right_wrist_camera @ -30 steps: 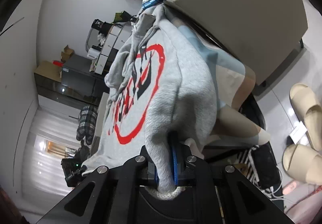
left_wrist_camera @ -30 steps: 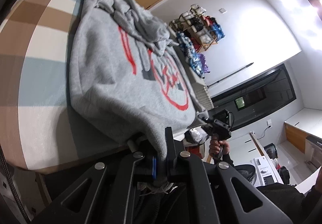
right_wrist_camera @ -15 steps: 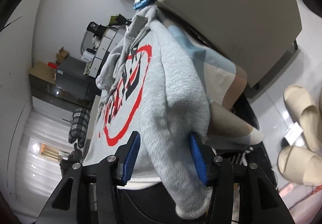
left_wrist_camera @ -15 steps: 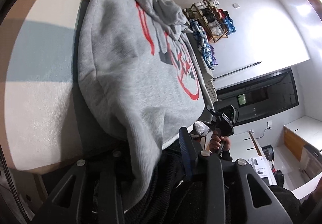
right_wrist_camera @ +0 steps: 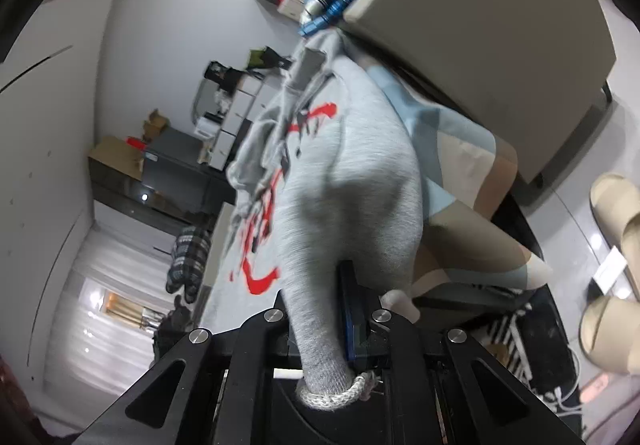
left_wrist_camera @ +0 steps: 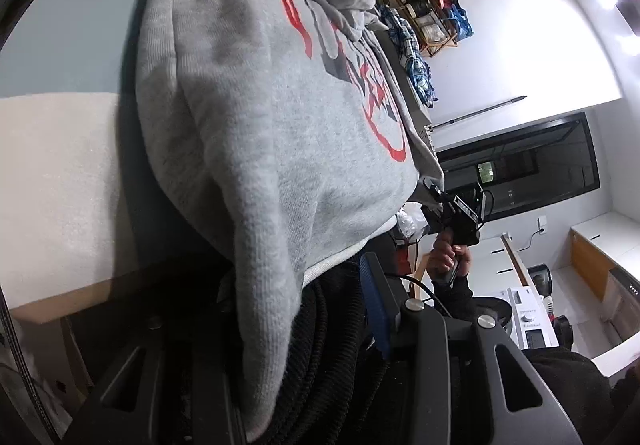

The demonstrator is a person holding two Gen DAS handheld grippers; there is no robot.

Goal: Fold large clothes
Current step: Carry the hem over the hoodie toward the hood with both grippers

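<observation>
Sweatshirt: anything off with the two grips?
Uneven. The right gripper is clamped on a bunched fold of the grey sweatshirt, but the left gripper has just been opening: its blue pad stands clear and the hem only drapes between the jaws.

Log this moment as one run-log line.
left gripper: jaws just opened, grey sweatshirt hem draped between | right gripper: shut on sweatshirt hem | sweatshirt on striped bed cover
</observation>
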